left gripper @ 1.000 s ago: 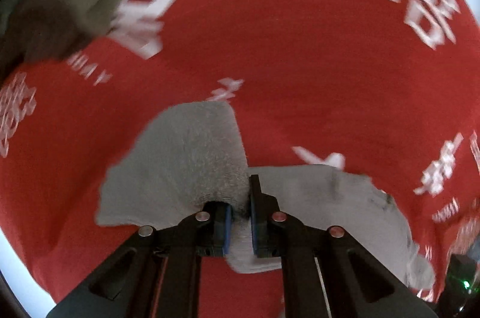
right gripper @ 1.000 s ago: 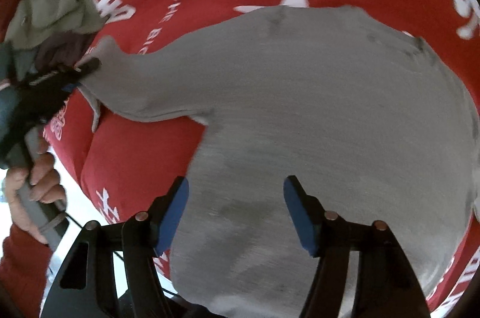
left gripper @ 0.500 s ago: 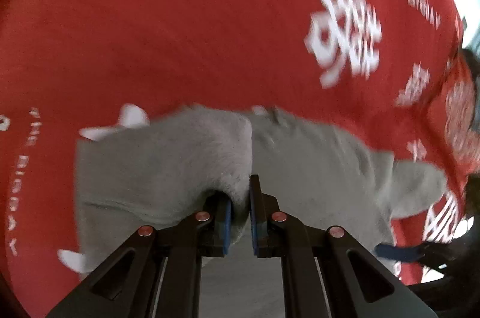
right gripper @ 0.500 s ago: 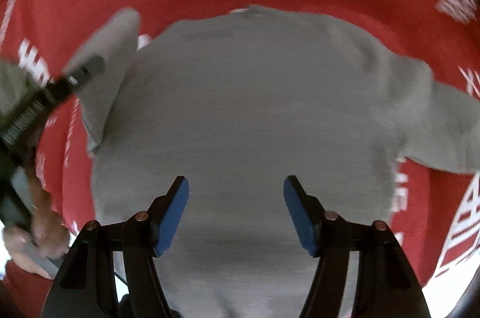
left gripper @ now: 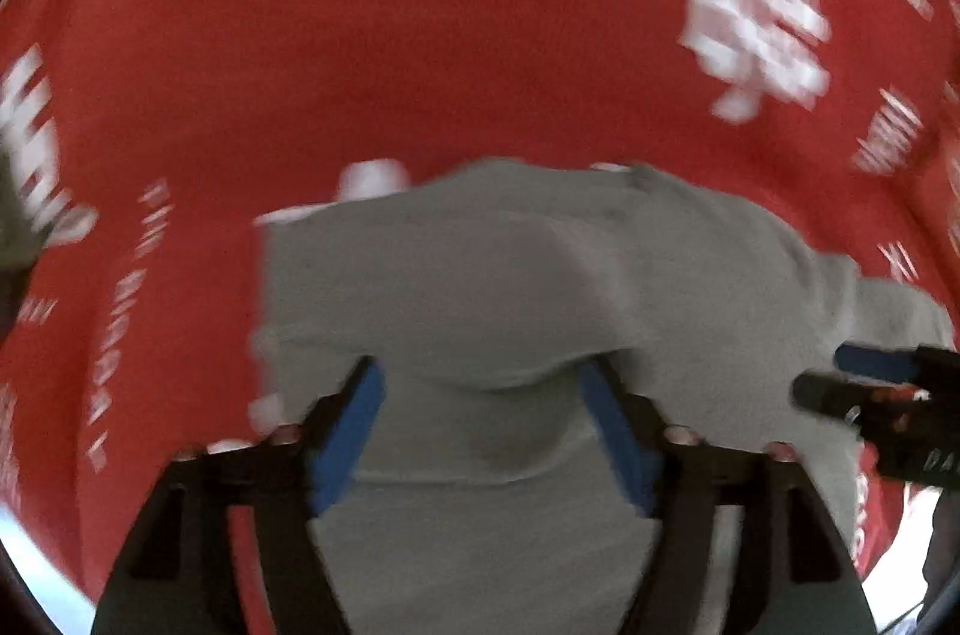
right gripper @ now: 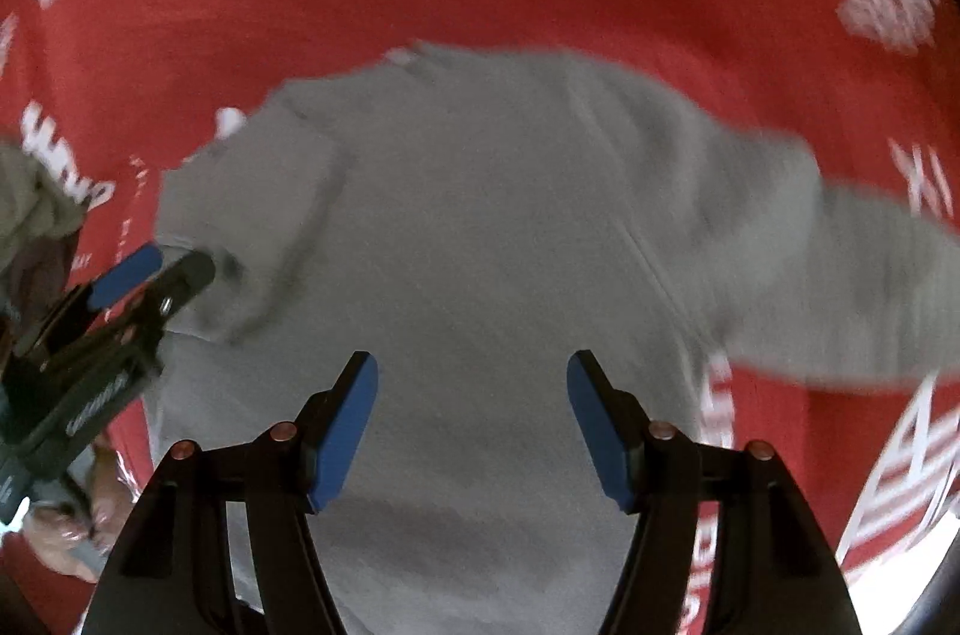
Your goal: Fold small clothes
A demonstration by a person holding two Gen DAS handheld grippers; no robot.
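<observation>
A small grey long-sleeved top [right gripper: 492,227] lies flat on a red cloth with white lettering [right gripper: 300,5]. Its left sleeve [right gripper: 270,215] is folded in over the body; the right sleeve [right gripper: 840,275] stretches out to the right. My left gripper [left gripper: 480,395] is open just above the folded sleeve [left gripper: 480,287], and it also shows at the left of the right wrist view [right gripper: 150,269]. My right gripper [right gripper: 474,395] is open and empty above the top's lower body; it also shows at the right of the left wrist view [left gripper: 864,377].
A heap of olive and dark clothes [right gripper: 36,215] sits at the left edge of the red cloth. A white surface [right gripper: 912,563] shows past the cloth's near right edge.
My left gripper carried the left sleeve over the body, then opened and let it go. The right gripper stayed open above the top.
</observation>
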